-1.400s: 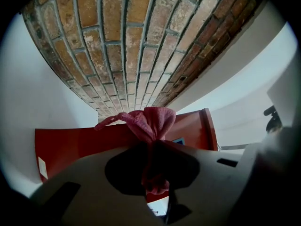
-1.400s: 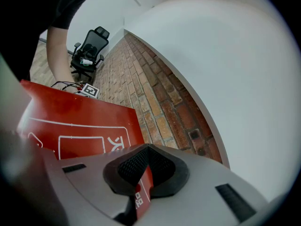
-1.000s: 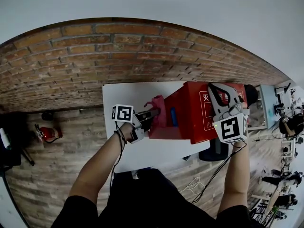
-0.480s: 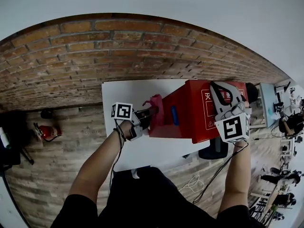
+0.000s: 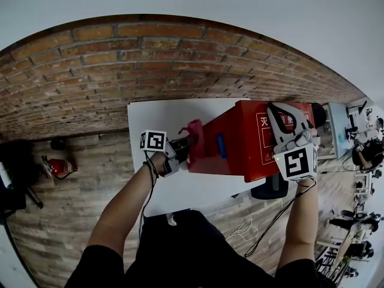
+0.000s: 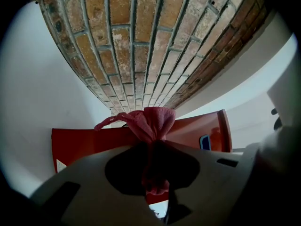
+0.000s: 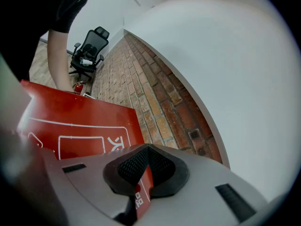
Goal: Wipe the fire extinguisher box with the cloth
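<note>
- Head view: the red fire extinguisher box (image 5: 246, 140) lies on a white table (image 5: 156, 119) that sits right up against a brick wall (image 5: 150, 65).
- The left gripper (image 5: 189, 144) comes at the box's left end. It's pinching a bunched-up pink cloth (image 5: 195, 134), and the cloth sits right against that end face.
- The right gripper (image 5: 275, 110) is up on the box's right part, over the white print.
- There's a blue latch (image 5: 221, 146) on the box's near side, between the two grippers.
- Stuff around: a small red extinguisher (image 5: 59, 167) stands on the wood floor (image 5: 78, 215), well off to the left. A black round thing (image 5: 271, 189) sits low by the table's right corner, can't tell what it is. A cable (image 5: 264, 224) dangles from the right gripper.
- Left gripper view: the jaws are squeezed on the cloth. One end hangs down between the pads and the puffy end pokes out front.
- That puff blocks the middle of the box behind it. The blue latch peeks out on the right, with brick wall above.
- Right gripper view: the jaws are clamped on a thin red edge of the box, with a bit of white print showing right at the pads.
- The box's printed panel spreads out to the left, and the brick wall runs away beside it.
- Way back there's a black office chair (image 7: 89, 48). An arm (image 7: 59, 60) in a black sleeve reaches down at the box's far end.
</note>
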Available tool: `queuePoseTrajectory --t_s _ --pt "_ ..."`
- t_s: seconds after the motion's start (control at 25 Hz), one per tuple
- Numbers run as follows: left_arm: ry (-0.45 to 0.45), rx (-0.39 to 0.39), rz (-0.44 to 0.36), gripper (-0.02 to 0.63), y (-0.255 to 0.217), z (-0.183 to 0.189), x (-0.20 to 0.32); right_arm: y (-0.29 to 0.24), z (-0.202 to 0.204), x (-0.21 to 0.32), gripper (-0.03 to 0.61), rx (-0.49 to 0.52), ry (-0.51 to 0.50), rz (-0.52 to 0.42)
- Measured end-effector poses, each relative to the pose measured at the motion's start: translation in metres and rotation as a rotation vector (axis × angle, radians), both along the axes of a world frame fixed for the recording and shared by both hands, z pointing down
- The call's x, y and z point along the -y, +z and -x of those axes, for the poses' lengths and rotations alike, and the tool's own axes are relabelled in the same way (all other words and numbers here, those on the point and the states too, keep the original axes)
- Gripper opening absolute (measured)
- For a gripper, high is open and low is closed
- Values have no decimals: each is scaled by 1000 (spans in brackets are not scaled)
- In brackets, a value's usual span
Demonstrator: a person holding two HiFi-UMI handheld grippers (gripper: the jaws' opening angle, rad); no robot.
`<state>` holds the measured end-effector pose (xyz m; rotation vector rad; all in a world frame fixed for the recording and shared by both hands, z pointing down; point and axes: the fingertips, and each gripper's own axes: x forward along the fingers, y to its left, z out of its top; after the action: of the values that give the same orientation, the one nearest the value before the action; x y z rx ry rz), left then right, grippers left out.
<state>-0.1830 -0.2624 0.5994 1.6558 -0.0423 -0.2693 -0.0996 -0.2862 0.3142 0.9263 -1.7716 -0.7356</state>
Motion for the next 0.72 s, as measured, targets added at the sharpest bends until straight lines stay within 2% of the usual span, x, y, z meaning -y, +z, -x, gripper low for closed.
queuePoseTrajectory --t_s 0.72 --pt "-14 69 27 92 49 1 -1 1 0 0 18 -3 -7 5"
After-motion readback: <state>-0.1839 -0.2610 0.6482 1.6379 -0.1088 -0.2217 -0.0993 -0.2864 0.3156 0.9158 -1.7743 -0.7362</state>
